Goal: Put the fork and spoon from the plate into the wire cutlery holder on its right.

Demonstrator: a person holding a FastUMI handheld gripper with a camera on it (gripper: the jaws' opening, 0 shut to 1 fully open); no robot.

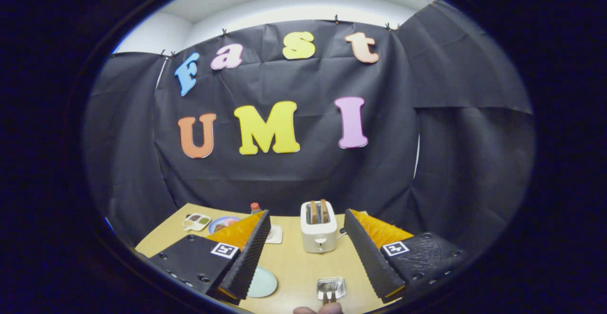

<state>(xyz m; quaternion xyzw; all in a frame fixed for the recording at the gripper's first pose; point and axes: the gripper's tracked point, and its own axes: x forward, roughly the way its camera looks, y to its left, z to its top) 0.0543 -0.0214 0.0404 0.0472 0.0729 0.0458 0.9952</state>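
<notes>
Nearest, at the bench's (294, 262) front edge: fingertips of a person's hand (318, 310), just below the wire cutlery holder (331, 288). The holder stands between the two fingers, slightly toward the right one; a fork-like handle and a second piece (329, 297) appear already to stand in it, though the detail is too small to be sure. Beside it to the left, a pale green plate (262, 283), partly hidden behind the left finger (246, 254); no cutlery can be made out on its visible part. The gripper (303, 257) is held high and angled out over the bench, its fingers spread wide and released, grasping nothing; the right finger (372, 257) is clear of every item. Judgement: this open, raised pose suits either an approach or a finished drop, and the holder's contents suggest the task is well along or done. Middle of the bench, beyond the fingers: a white toaster (319, 231) with two slices in its slots, and a small white square item (275, 234) near the left fingertip. Far left corner: a blue plate (223, 222), a compartment tray (196, 221), an orange-capped bottle (255, 207).
</notes>
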